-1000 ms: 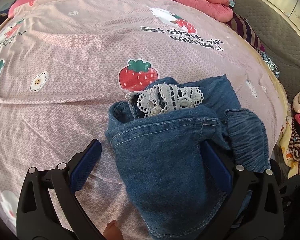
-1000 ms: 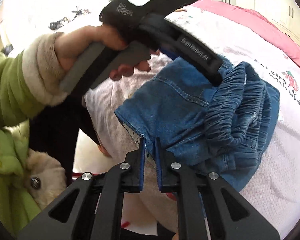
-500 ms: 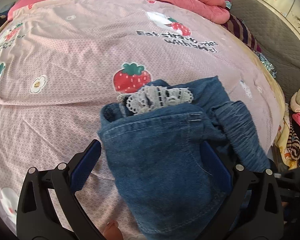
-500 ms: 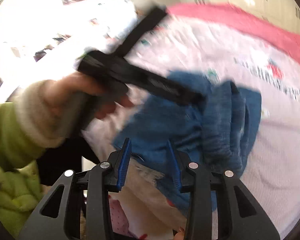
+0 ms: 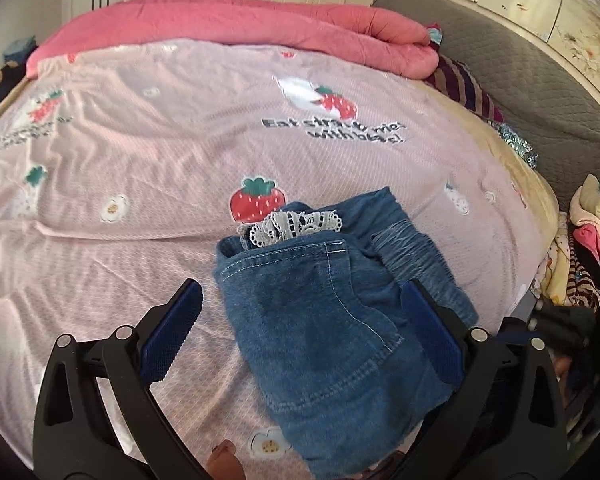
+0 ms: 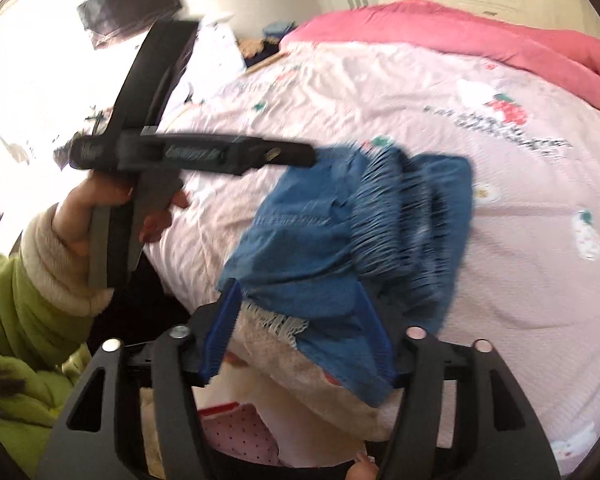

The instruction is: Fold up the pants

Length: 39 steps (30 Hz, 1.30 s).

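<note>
The pants (image 5: 332, 332) lie folded into a small denim bundle near the edge of the bed (image 5: 148, 152), on a pale pink sheet printed with strawberries. A strip of white lace (image 5: 296, 226) pokes out of the fold at the far end, and the gathered waistband (image 5: 416, 256) sits along the bundle's right side as the left wrist view shows it.

The left tool (image 5: 300, 340) stands wide apart above the bundle. Its left pad is over bare sheet and clear of the cloth; the right pad (image 5: 428, 336) is at the bundle's right edge, and I cannot tell whether it touches. It grips nothing. In the right wrist view the person's hand (image 6: 104, 208), in a green sleeve with a cream cuff, holds that tool by its grey handle.

The right tool (image 6: 300, 328) has just been opening its jaws, and they now stand well apart. A corner of the denim, with its frayed hem, still lies between the blue pads (image 6: 220, 332), but they do not press on it; the cloth is let go. The picture there is blurred, so fine detail is lost.

A rolled pink quilt (image 5: 260, 20) lies along the far side of the bed, and a heap of mixed clothes (image 5: 580, 248) sits off its right side.
</note>
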Available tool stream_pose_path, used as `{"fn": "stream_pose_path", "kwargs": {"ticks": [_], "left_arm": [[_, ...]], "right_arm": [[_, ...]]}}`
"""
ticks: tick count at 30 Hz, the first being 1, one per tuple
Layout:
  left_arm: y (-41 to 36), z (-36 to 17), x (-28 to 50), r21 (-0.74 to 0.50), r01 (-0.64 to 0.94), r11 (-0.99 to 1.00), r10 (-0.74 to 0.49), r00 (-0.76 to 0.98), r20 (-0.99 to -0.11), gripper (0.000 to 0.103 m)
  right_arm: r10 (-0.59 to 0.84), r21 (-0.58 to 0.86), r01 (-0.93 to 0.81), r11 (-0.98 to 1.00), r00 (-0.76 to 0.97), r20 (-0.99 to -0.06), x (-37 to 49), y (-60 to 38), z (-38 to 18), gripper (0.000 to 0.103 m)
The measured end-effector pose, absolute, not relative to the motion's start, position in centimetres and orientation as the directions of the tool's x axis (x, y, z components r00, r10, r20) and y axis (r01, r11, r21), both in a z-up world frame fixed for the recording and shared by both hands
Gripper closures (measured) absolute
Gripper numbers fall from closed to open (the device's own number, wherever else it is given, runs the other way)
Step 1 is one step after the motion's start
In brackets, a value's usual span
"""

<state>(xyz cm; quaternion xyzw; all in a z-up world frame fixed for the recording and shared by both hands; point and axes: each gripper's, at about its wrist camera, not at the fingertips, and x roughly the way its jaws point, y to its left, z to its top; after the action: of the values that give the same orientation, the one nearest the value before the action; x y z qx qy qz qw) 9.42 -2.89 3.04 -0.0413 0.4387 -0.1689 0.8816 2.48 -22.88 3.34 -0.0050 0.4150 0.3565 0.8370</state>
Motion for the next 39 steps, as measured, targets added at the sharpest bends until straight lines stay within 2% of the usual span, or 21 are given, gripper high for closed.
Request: {"fn": "stream_pose_path", "kwargs": {"ticks": [3,8,20,28,39], "left_arm": [[-2.7,3.8,8.6,-0.201,0.267,0.942,-0.323,0.574,-0.752,0.009],[-2.5,4.2,7.4,-0.197,0.270,0.942,-0.322,0.576,-0.751,0.009],[-2.0,1.9,5.2,-0.158,0.259,0.953,-0.281,0.553,-0.784,0.009],[-2.4,-0.9,5.7,-0.254,0.246,0.935,-0.345,0.476,-0.809,0.009],[-2.5,-2.7,7.1,-0.260,0.224,0.939,-0.335,0.439,-0.833,0.009]], "right_arm": [[0.579,0.282,-0.566,0.775,0.456,-0.676,2.6,-24.3,4.5,0.022],[0.530,0.265,-0.502,0.823,0.512,-0.676,3.8,-25.0,4.7,0.012],[0.478,0.305,-0.390,0.869,0.503,-0.720,6.1,-26.7,2.5,0.008],[0.500,0.343,-0.381,0.859,0.480,-0.721,7.4,-26.3,1.6,0.007],[0.509,0.369,-0.368,0.854,0.437,-0.742,11.0,-24.9,-1.0,0.006]]}}
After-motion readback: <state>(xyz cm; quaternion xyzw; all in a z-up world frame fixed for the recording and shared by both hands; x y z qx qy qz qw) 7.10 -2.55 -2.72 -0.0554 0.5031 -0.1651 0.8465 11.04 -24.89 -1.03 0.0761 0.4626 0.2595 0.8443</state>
